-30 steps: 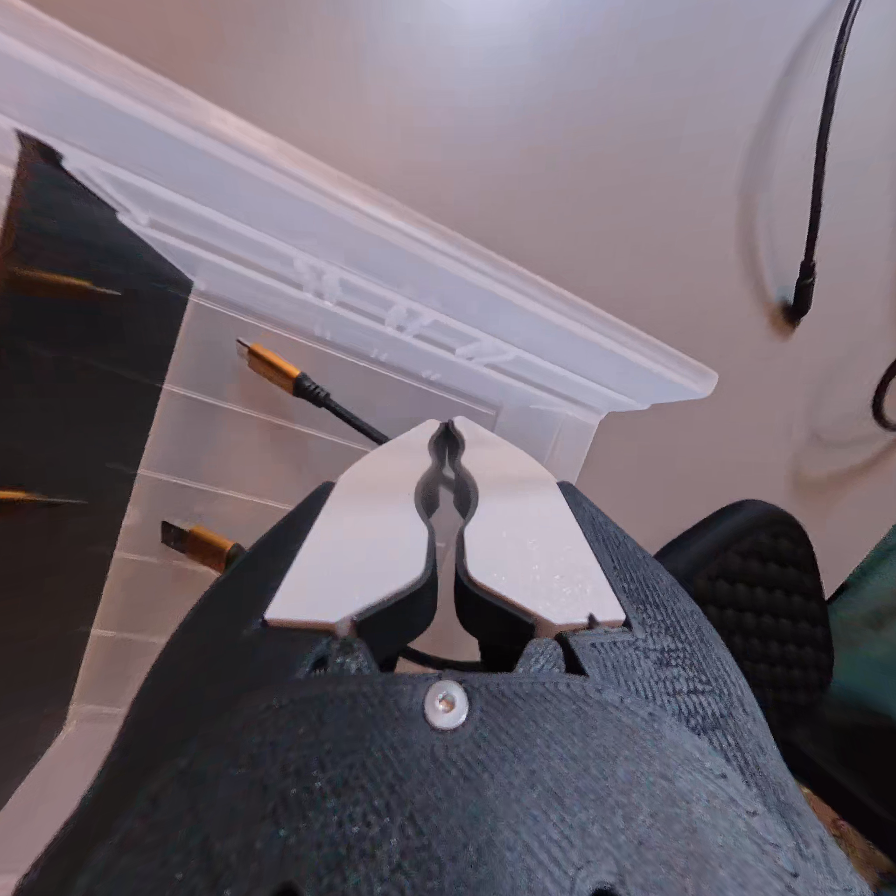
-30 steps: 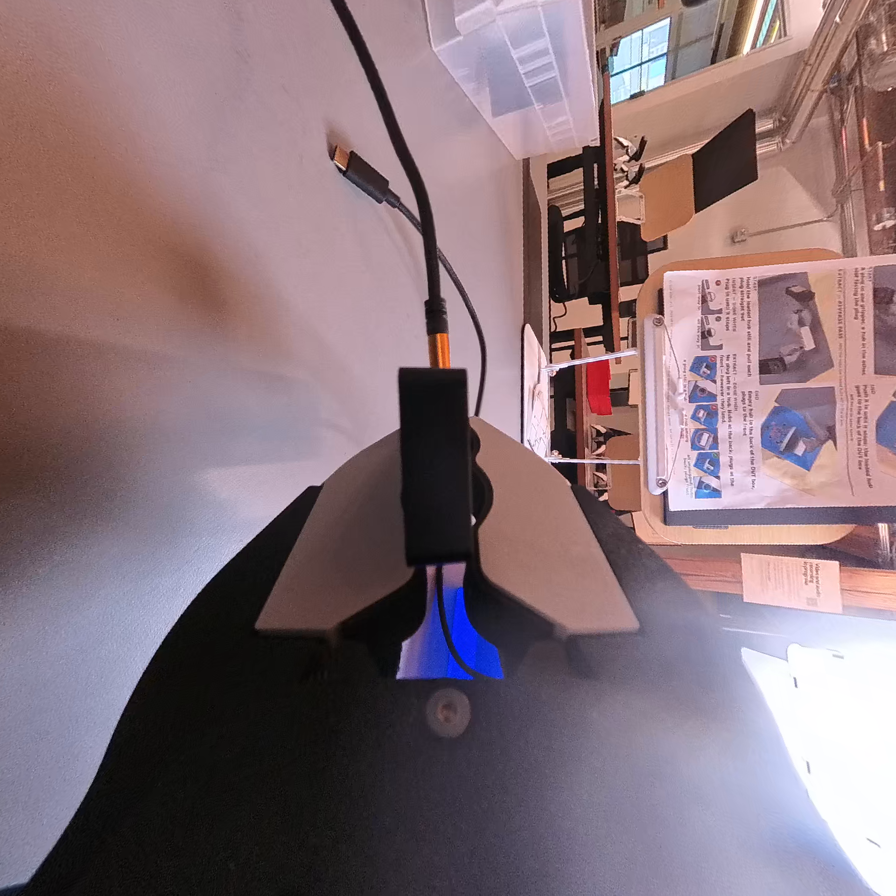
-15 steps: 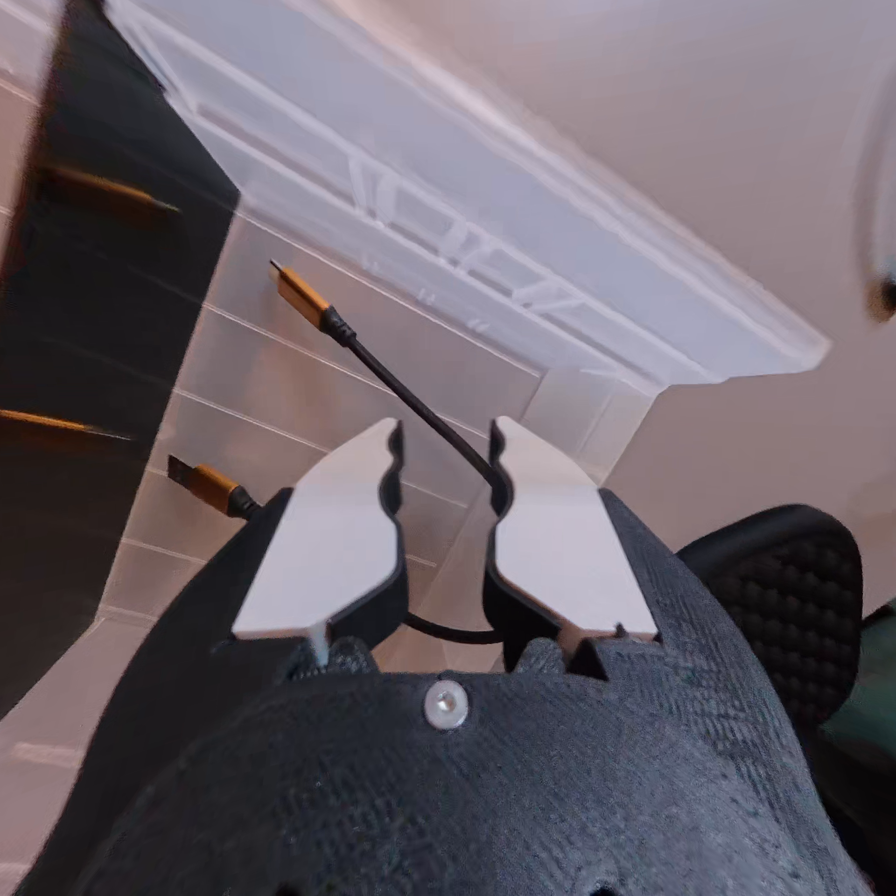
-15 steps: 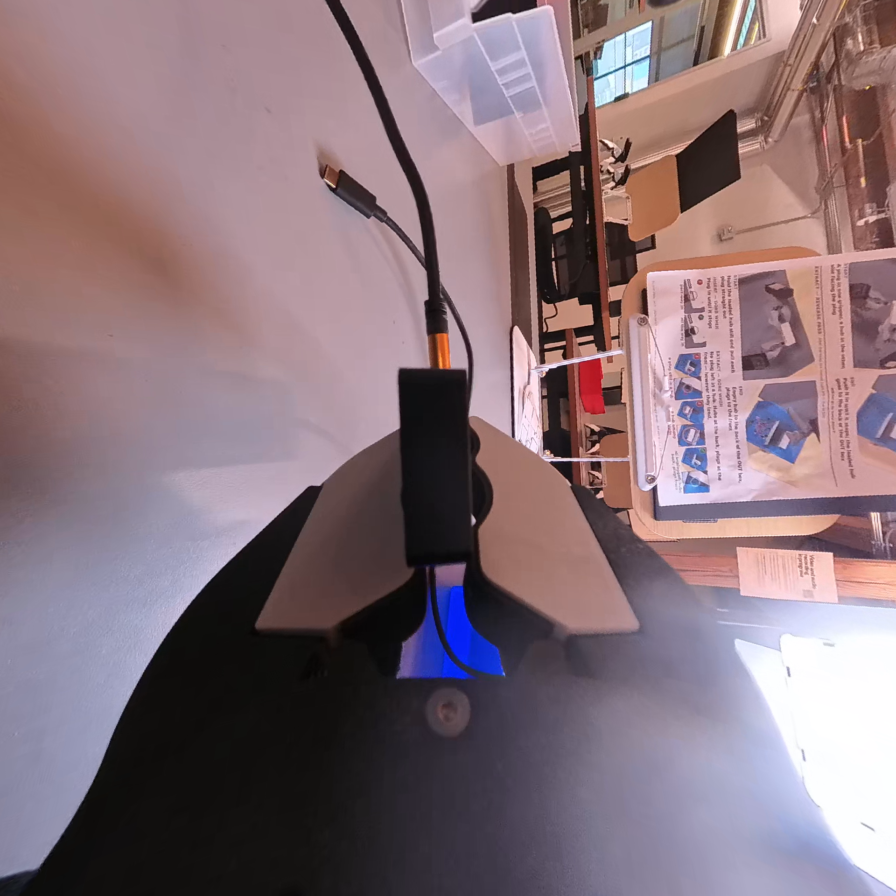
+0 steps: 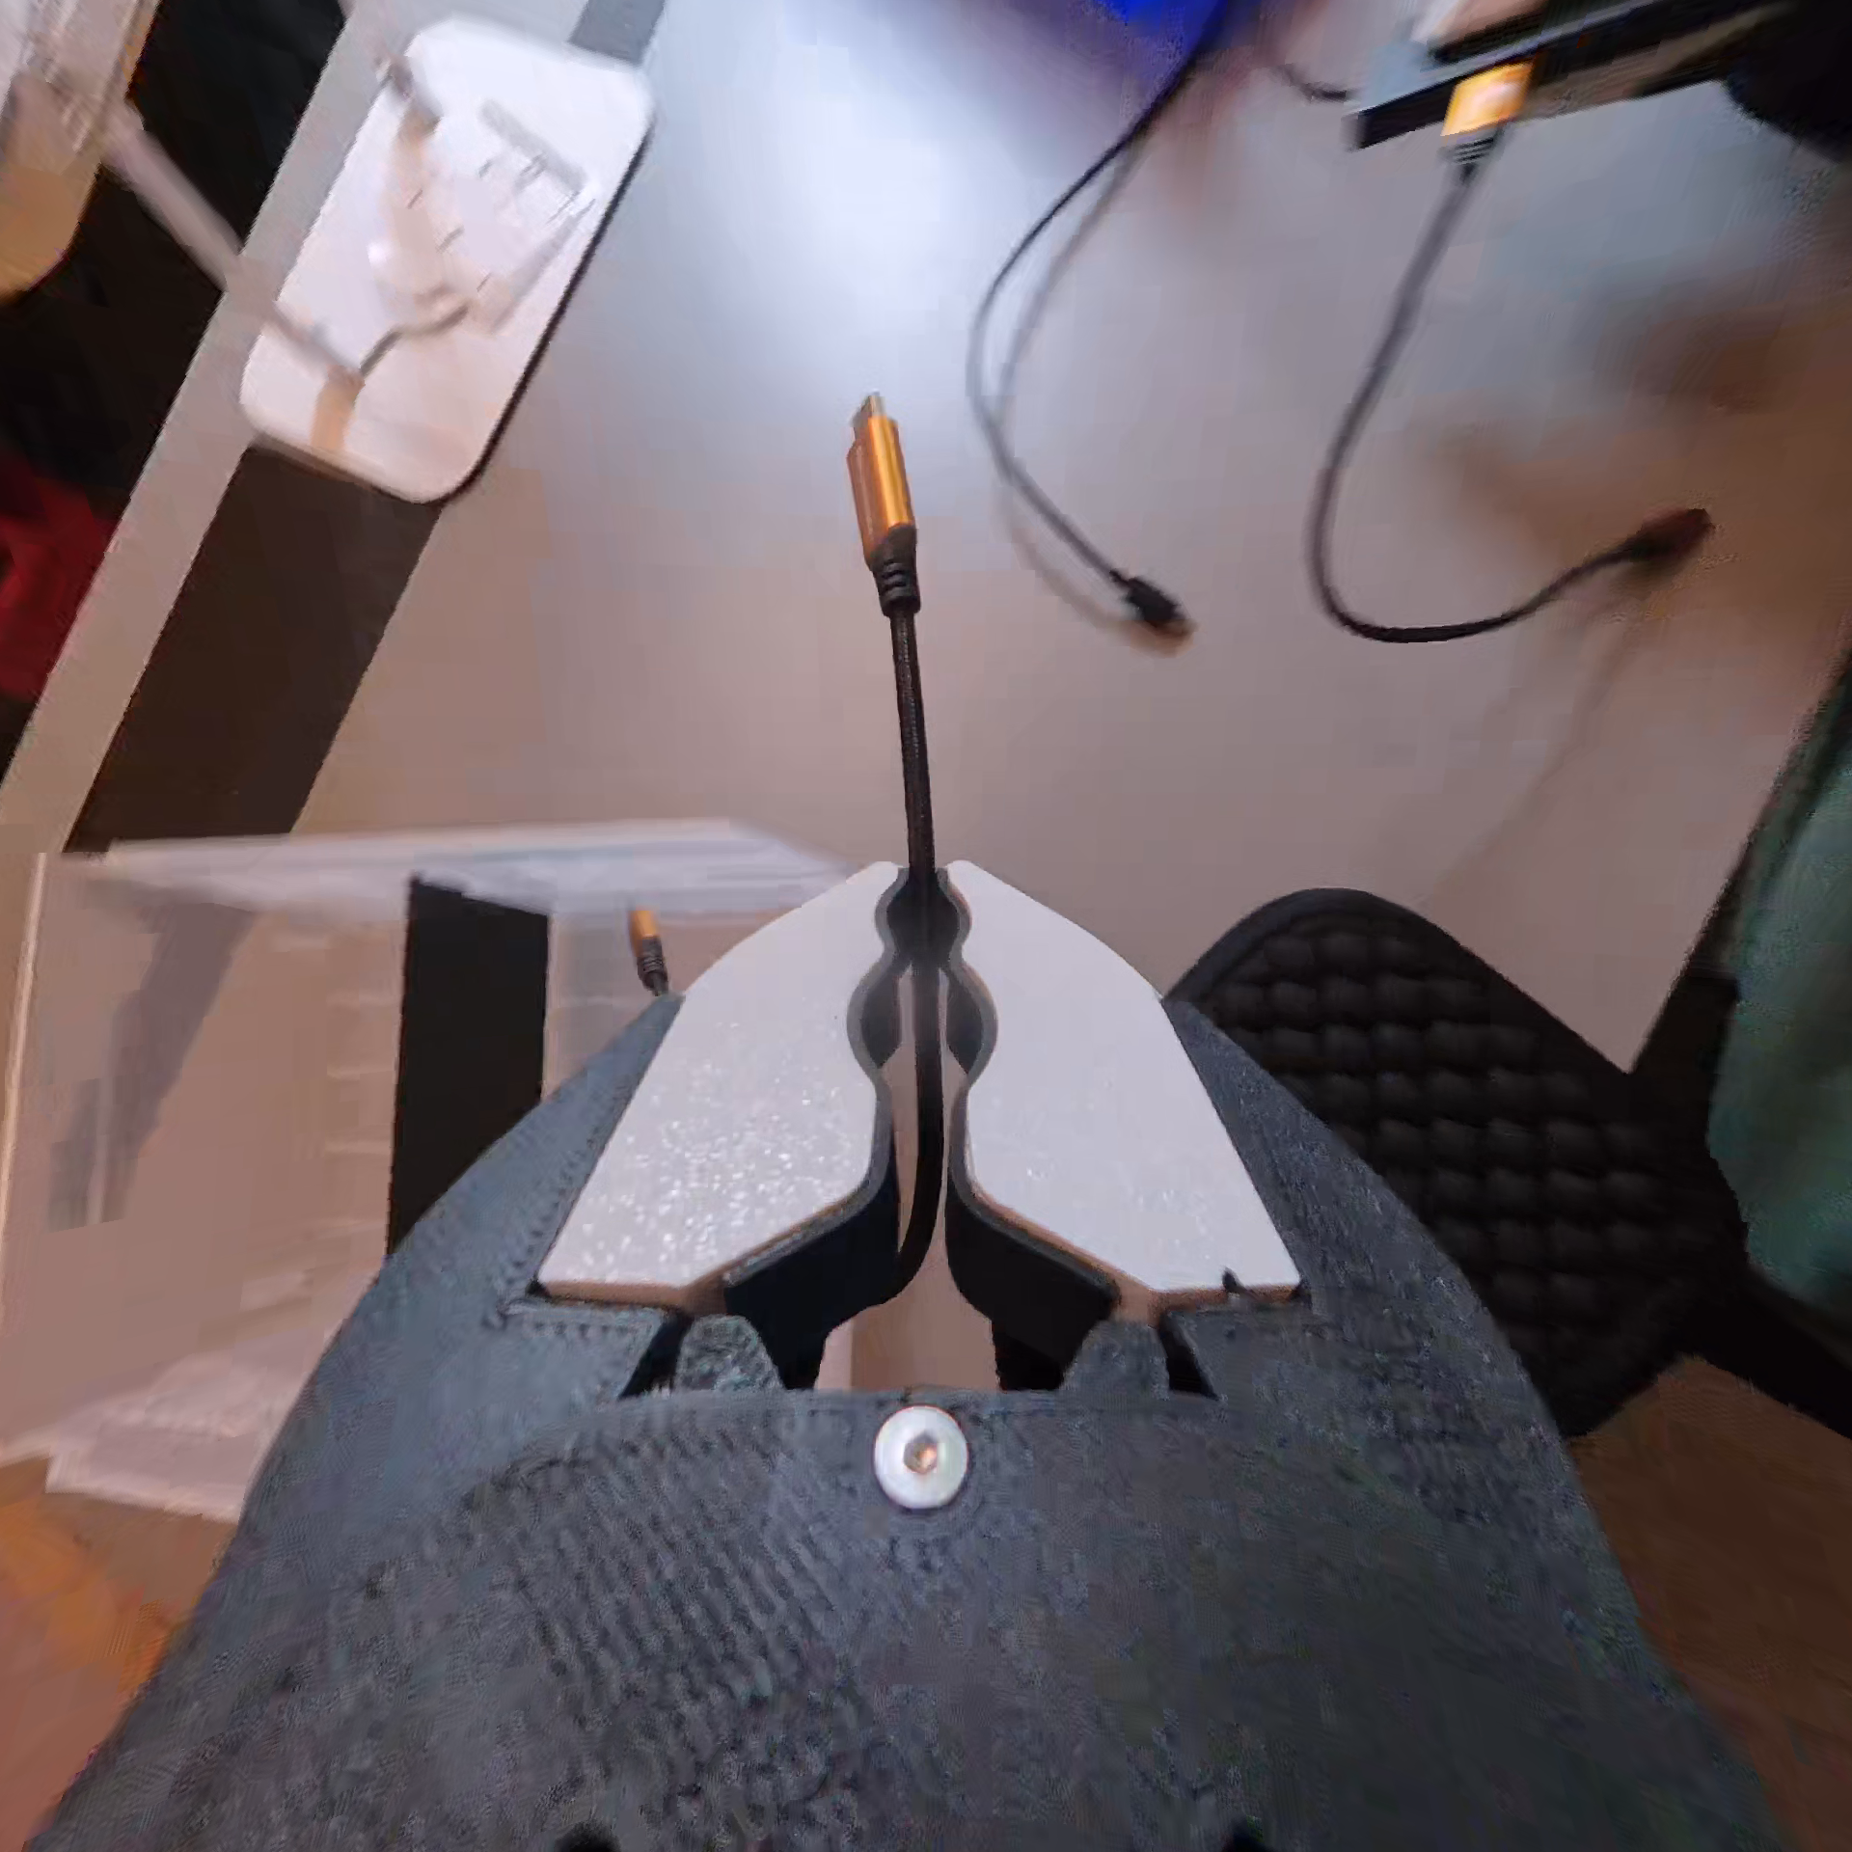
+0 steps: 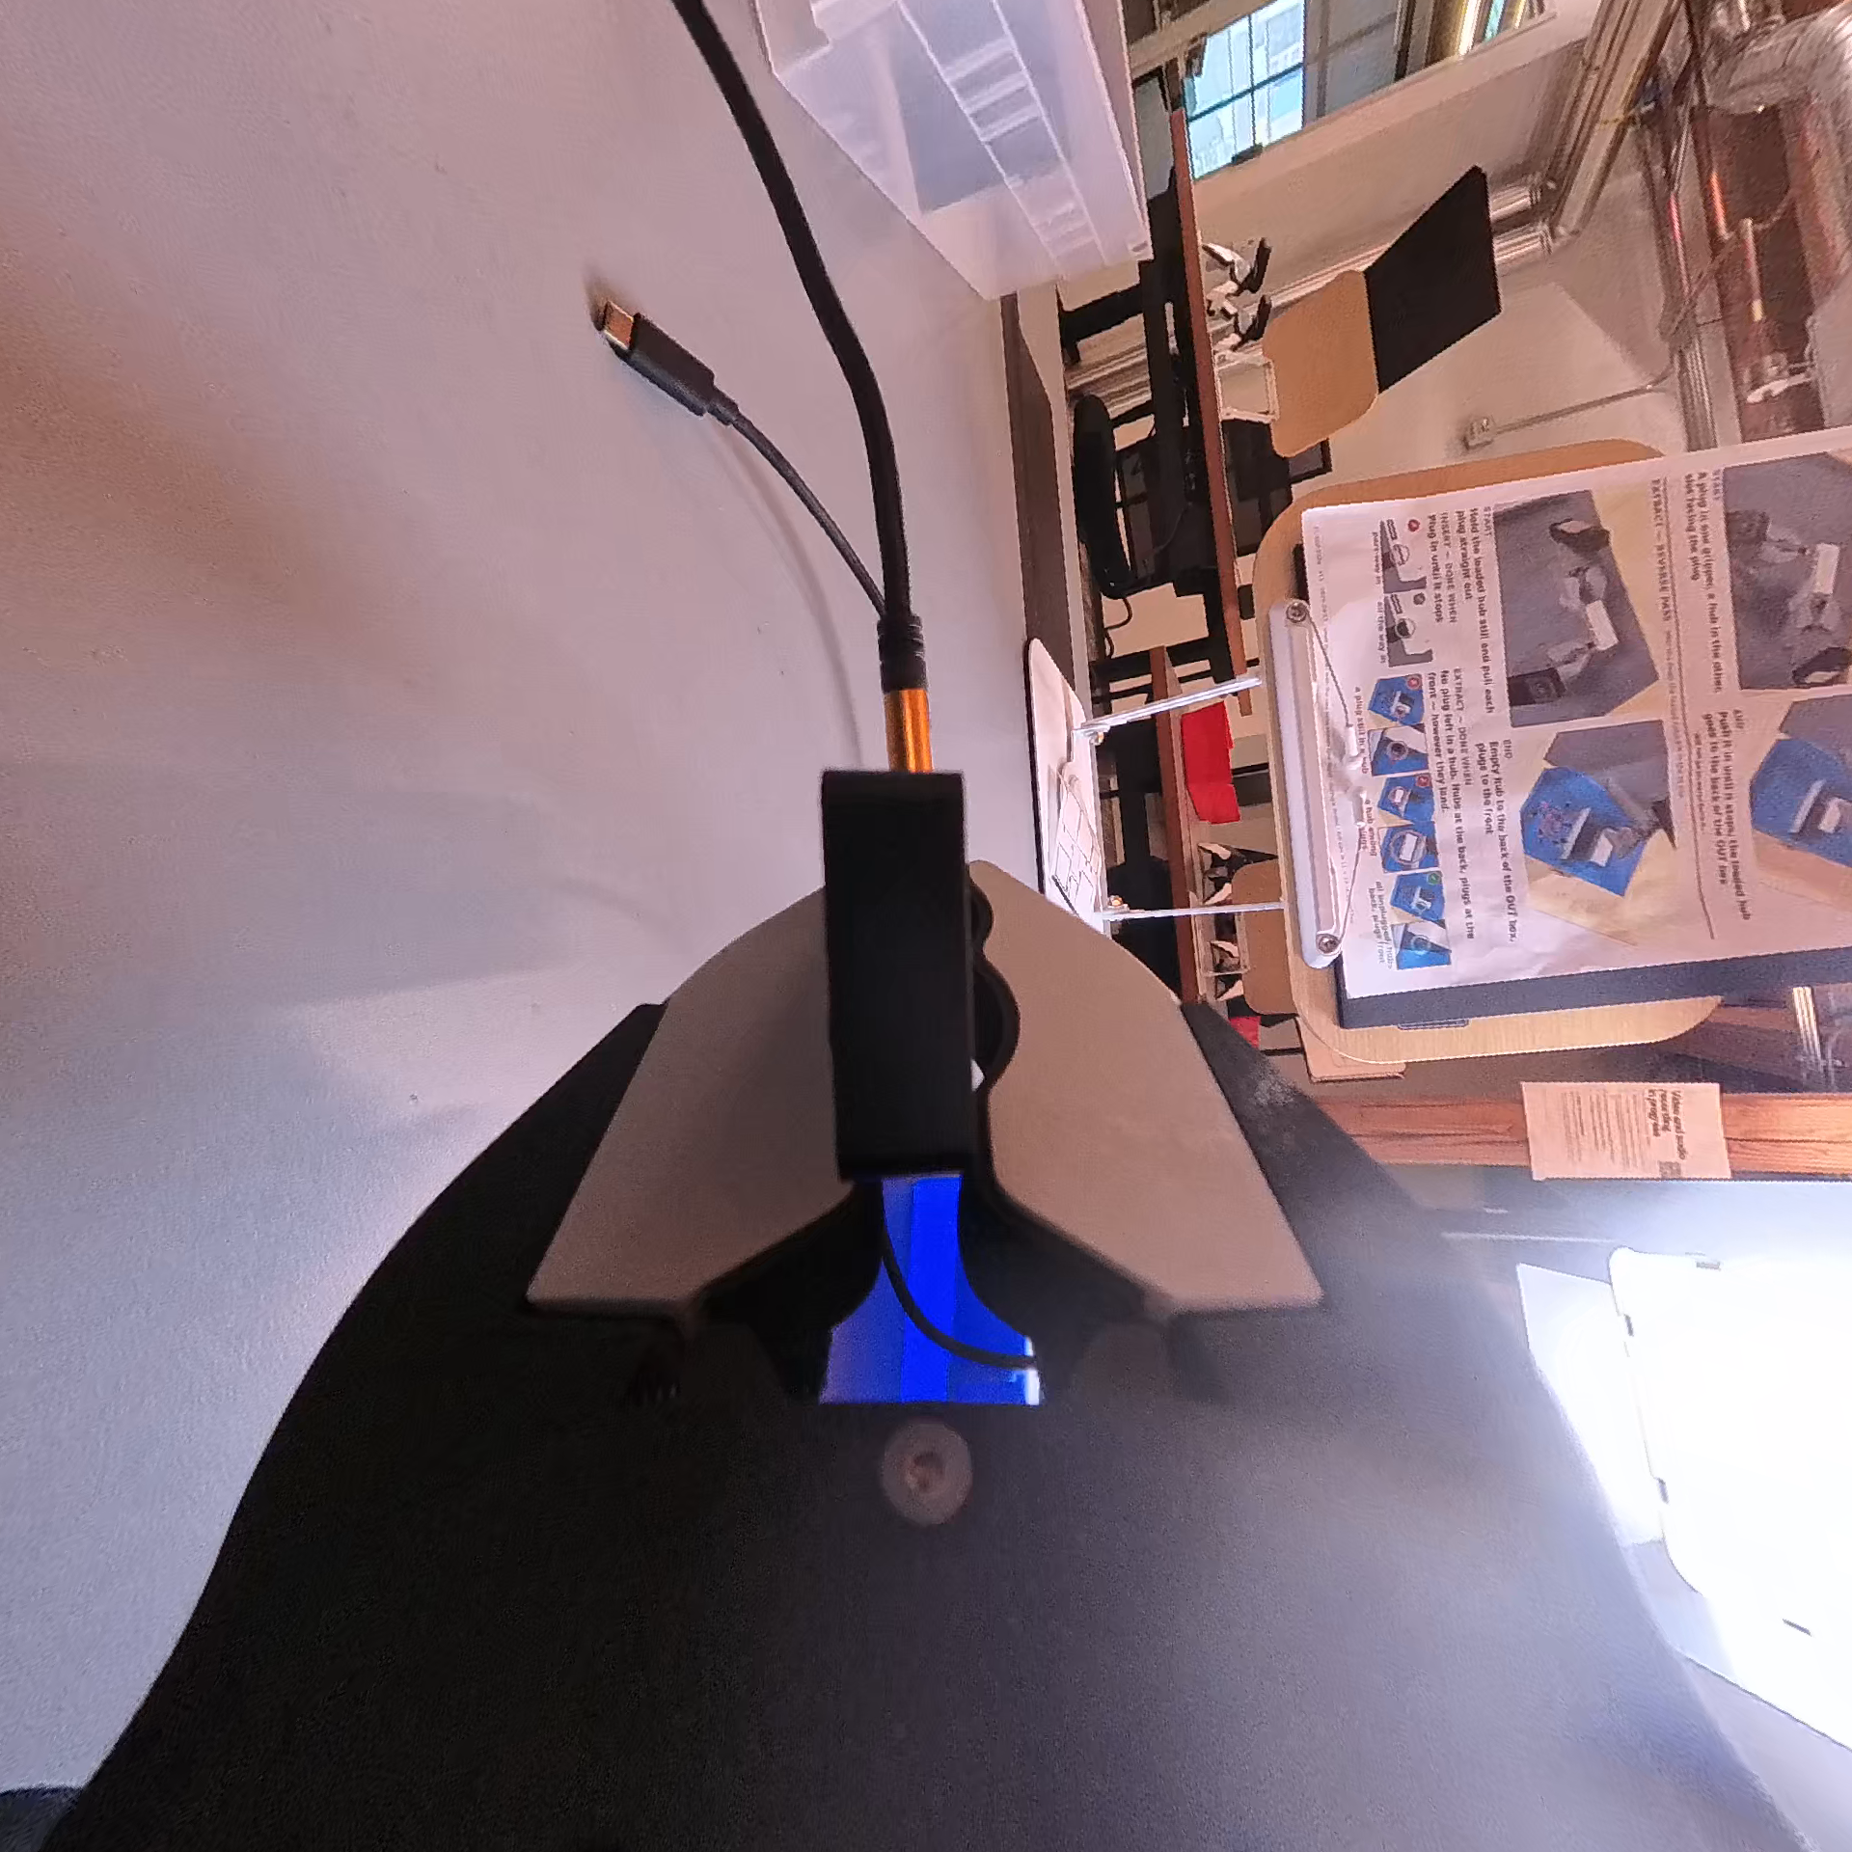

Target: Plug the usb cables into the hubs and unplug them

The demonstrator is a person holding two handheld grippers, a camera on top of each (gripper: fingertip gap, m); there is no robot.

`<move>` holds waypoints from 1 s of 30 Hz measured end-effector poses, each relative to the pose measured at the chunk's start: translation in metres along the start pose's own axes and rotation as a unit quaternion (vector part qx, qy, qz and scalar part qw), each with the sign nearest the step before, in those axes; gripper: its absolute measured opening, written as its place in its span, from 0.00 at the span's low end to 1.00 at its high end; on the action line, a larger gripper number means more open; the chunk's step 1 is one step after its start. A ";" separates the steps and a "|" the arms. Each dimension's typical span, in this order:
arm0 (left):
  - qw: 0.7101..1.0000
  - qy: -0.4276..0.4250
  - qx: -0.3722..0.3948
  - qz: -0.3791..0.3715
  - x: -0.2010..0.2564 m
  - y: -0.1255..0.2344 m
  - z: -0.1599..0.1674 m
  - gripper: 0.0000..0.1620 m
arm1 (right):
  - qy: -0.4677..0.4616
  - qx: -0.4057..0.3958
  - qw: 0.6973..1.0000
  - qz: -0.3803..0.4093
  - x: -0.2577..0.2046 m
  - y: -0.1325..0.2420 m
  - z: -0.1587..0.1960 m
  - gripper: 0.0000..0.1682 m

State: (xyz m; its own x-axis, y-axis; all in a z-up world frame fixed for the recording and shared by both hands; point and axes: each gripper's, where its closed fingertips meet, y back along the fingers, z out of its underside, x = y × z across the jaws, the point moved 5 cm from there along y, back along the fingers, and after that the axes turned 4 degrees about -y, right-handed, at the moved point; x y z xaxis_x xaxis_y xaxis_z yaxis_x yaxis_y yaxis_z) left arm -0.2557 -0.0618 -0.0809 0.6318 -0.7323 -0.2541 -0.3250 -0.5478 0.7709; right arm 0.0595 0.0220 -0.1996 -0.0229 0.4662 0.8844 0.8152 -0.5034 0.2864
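In the left wrist view my left gripper (image 5: 922, 882) is shut on a black braided cable (image 5: 914, 742). Its gold plug (image 5: 880, 481) sticks out ahead of the fingertips, above the white table (image 5: 702, 651). In the right wrist view my right gripper (image 6: 962, 882) is shut on a black hub (image 6: 897, 962). A gold plug (image 6: 910, 727) with a thick black cable (image 6: 802, 251) sits in the hub's front end. The hub's thin lead ends in a dark plug (image 6: 661, 356) lying on the table. The hub (image 5: 1443, 90) also shows at the top right of the left wrist view.
A clear plastic bin (image 5: 301, 872) stands just left of my left gripper, with another gold plug (image 5: 646, 942) inside. Two loose cable ends (image 5: 1152, 611) (image 5: 1664, 526) lie on the table. A white lid (image 5: 441, 251) lies far left. A second clear bin (image 6: 962, 130) and a clipboard (image 6: 1603, 722) show at the right. Left tips to right tips: about 30 cm. Between my right fingertips and the dark plug (image 6: 661, 356) there is roughly 15 cm.
My left gripper opened over the bin, then shut on the black cable and swung away from the bin to face the table. My right gripper has kept hold of the hub, hardly moving.
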 end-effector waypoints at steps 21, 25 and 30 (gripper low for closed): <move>0.989 0.098 -0.038 0.105 0.066 -0.139 0.055 0.22 | -0.014 -0.024 1.000 0.009 0.006 0.000 0.011 0.08; 0.992 0.057 -0.049 0.098 0.063 -0.157 0.044 0.06 | -0.016 -0.019 1.000 0.011 0.007 0.002 0.010 0.08; 0.975 0.000 0.144 0.166 0.072 -0.137 0.006 0.05 | -0.015 -0.004 1.000 0.016 0.007 0.004 0.007 0.08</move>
State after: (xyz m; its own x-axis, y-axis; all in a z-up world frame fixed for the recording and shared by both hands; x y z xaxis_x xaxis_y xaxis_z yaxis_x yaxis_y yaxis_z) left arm -0.1703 -0.0421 -0.2086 0.4580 -0.8888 -0.0177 -0.6967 -0.3712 0.6138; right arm 0.0672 0.0287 -0.1946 0.0201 0.4714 0.8817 0.8107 -0.5238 0.2616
